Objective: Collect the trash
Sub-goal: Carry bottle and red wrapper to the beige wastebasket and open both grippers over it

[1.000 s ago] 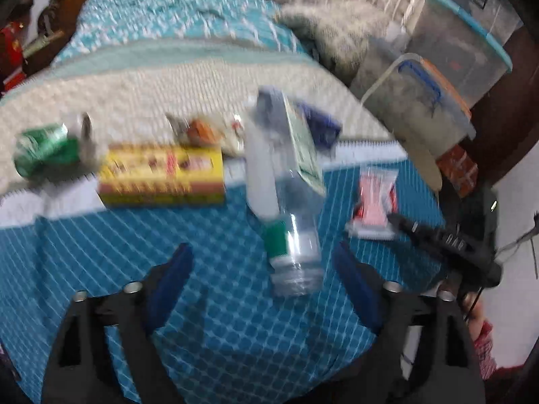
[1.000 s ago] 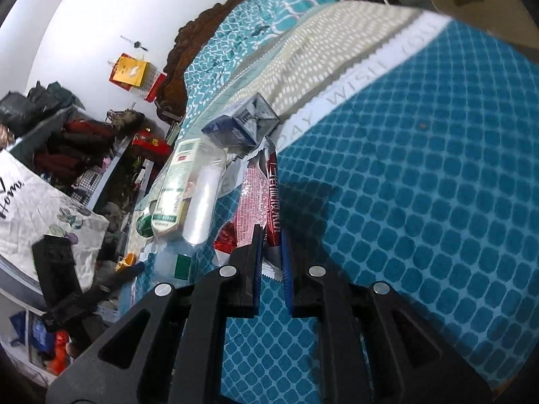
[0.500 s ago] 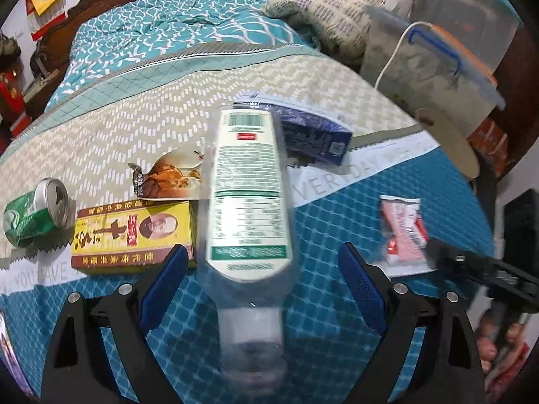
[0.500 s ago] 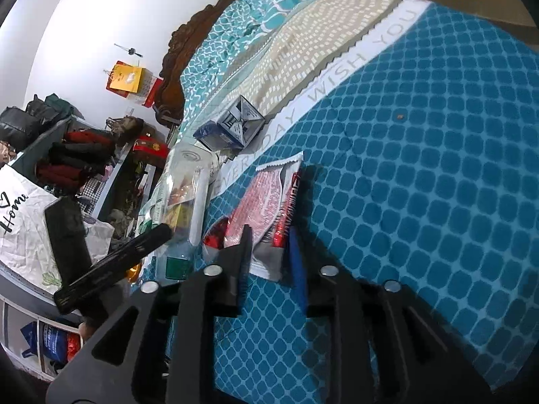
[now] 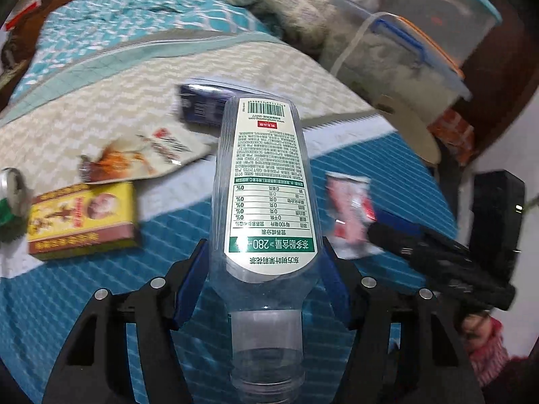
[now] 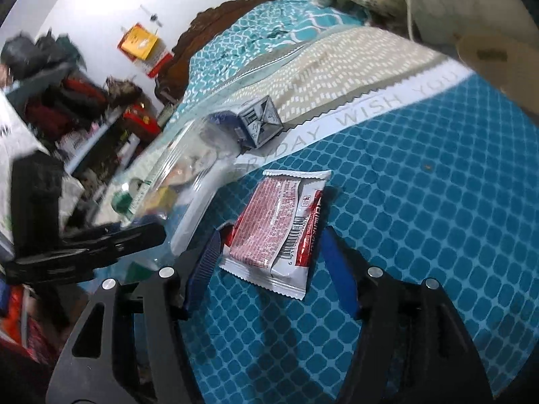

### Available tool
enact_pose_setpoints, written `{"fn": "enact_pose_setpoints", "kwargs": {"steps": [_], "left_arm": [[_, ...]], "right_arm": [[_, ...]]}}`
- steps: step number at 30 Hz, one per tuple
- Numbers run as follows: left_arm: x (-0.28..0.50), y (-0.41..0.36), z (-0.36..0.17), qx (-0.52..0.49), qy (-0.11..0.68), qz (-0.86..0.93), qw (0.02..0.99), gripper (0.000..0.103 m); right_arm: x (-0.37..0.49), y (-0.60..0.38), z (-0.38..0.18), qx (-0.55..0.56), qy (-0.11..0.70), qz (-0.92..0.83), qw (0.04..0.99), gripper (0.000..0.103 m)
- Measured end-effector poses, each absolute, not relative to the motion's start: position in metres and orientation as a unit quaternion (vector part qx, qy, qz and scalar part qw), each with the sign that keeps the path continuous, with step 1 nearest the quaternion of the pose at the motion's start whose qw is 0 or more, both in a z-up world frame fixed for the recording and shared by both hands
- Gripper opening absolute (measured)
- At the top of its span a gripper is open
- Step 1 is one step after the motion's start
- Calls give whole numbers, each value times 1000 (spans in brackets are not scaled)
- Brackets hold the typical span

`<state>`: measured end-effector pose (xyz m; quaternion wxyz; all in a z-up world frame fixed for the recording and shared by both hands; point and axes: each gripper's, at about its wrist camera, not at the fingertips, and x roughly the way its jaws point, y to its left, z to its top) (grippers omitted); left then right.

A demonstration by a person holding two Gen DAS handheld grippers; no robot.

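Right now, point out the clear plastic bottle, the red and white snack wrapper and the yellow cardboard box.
clear plastic bottle (image 5: 266, 181), left wrist view, label.
red and white snack wrapper (image 6: 276, 222), right wrist view, middle.
yellow cardboard box (image 5: 81, 215), left wrist view, top face.

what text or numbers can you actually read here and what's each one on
"280" with "0%" rows: upside-down label of the clear bottle gripped by the left gripper; its remaining print is too small.
"DAY WISH YOU": white band of the bedspread.
Red wrapper, yellow box, blue carton: unreadable.

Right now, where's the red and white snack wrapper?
In the right wrist view, the snack wrapper lies flat on the teal bedspread, between the open right gripper's fingers.
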<state>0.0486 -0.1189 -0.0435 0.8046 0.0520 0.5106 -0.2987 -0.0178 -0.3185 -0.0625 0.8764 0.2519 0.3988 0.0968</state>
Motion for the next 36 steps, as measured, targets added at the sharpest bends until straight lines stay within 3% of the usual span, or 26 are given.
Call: {"fn": "enact_pose_setpoints", "kwargs": {"steps": [7,9,11,16,26,33,35,36], "left_arm": [[49,-128,-55,21,543,-322,775,60],[52,-128,-57,13,548,-323,772,60],[51,-128,-56,10,549,-322,771,60],[54,-136,-52,7,552,-328,767,60],[74,-228,-29,26,539,-407,737,60],[88,-364,-21,71,542,-485,683,61],[96,-404,-24,86,548,-498,666,61],[103,-424,-26,93,553,-492,666,69]], "right_arm": [[-24,-289,-59,124,406,93,901,64],[-28,-273,-59,46,405,67,910,53],[-32,-262,-62,-18,393,48,918,35],[-35,-289,-58,41,381,39,923,21],[-53,-394,-32,115,318,-73,938,20],[-46,-502,-33,191,302,-151,922,21],[-38,-526,-38,206,308,-163,914,25],[-33,-538,-43,223,323,-159,906,29]]}}
